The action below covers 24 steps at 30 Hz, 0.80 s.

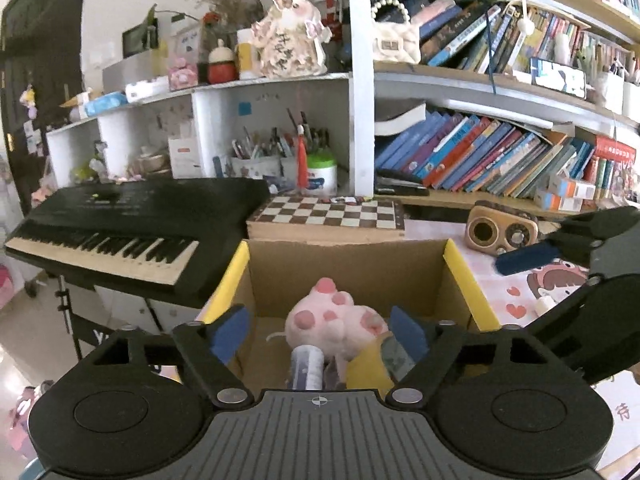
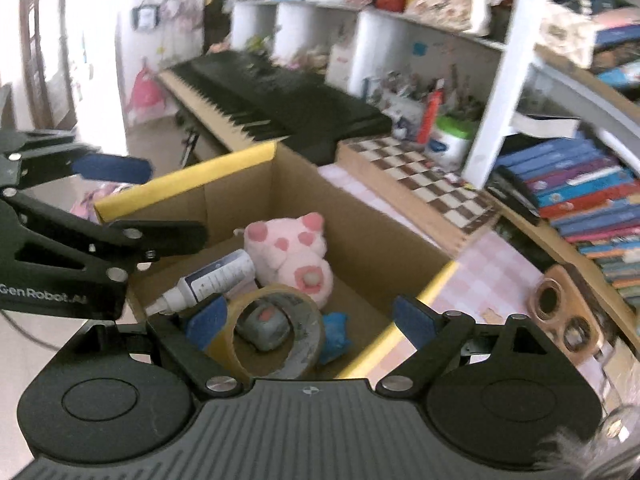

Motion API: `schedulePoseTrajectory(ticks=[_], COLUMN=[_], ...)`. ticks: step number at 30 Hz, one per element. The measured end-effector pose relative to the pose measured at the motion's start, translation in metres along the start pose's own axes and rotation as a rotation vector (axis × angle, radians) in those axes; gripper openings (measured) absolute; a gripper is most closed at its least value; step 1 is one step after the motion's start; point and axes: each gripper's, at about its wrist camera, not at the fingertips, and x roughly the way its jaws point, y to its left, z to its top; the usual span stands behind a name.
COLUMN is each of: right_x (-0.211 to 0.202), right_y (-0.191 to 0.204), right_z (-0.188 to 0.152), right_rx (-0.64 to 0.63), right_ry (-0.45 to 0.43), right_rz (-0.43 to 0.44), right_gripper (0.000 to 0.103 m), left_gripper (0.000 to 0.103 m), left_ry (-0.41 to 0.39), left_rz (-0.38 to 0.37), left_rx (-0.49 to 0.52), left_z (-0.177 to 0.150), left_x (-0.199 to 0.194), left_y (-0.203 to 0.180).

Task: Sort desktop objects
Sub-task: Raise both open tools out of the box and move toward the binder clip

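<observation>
Both the left tongs (image 1: 320, 330) and right tongs (image 2: 308, 320) hang spread and empty above the cardboard box (image 2: 360, 220), whose tape roll (image 2: 276, 328) lies nearest the right pair.

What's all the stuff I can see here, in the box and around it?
cardboard box: one, brown with yellow flap edges, on the desk
plush pig: one, pink, inside the box
bottle: one, white with a nozzle, lying in the box
tape roll: one, tan, in the box
blue item: one, in the box, unclear what
chessboard: one, brown and white, behind the box
keyboard: one, black, left
speaker: one, wooden, right
left gripper: open, empty
right gripper: open, empty
</observation>
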Motion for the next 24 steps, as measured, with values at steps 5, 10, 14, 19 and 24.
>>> schedulePoseTrajectory(ticks=[5,10,14,19,24], right_x=[-0.027,-0.051,-0.071,-0.090,-0.107], right_y=[-0.004,-0.002,0.005,0.015,0.028], right_z=[-0.014,-0.029,-0.044,-0.065,-0.084], right_rx=[0.110,0.215,0.292,0.362,0.401], right_ry=[-0.049,-0.102,-0.138,-0.155,-0.163], right_rz=[-0.068,-0.123,-0.168,-0.217,-0.270], right_gripper=[0.091,0.091,0.091,0.091,0.091], left_gripper=[0.091,0.092,0.093,0.093,0.095], left_ry=[-0.008,-0.003,0.002,0.009,0.010], left_rz=[0.007,0.003,0.001,0.000,0.003], left_rx=[-0.002,-0.002,-0.021,-0.027,-0.029], left_z=[-0.004,-0.014,-0.023,-0.036,-0.051], left_x=[-0.019,-0.036,-0.048,-0.064,-0.081], left_y=[0.002,0.002,0.003,0.003,0.002])
